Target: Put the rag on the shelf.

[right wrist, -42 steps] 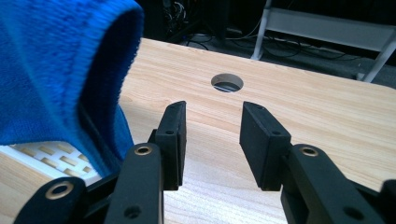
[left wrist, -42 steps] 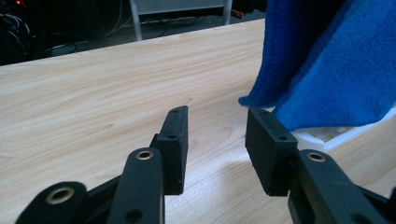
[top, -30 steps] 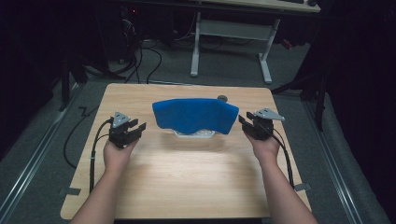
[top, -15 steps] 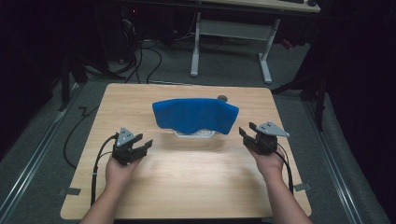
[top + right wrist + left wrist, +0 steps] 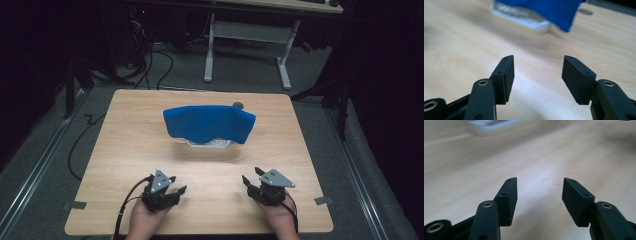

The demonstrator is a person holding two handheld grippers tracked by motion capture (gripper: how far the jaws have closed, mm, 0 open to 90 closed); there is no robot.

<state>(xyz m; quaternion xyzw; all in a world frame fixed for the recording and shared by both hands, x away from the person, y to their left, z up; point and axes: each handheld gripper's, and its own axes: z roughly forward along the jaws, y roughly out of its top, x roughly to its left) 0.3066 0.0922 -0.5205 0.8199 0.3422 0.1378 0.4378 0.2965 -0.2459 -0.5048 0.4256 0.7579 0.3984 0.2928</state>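
From above we look forward and down on the whole wooden table (image 5: 130, 150); our two gripper views sit low and close over it, both facing the white tray (image 5: 524, 18) under the blue cloth (image 5: 544, 8)

Both grippers, left (image 5: 176, 192) and right (image 5: 248, 181), hold fingers spread, empty.

Cloth (image 5: 209, 123) over tray (image 5: 208, 144), mid-table (image 5: 125, 150)
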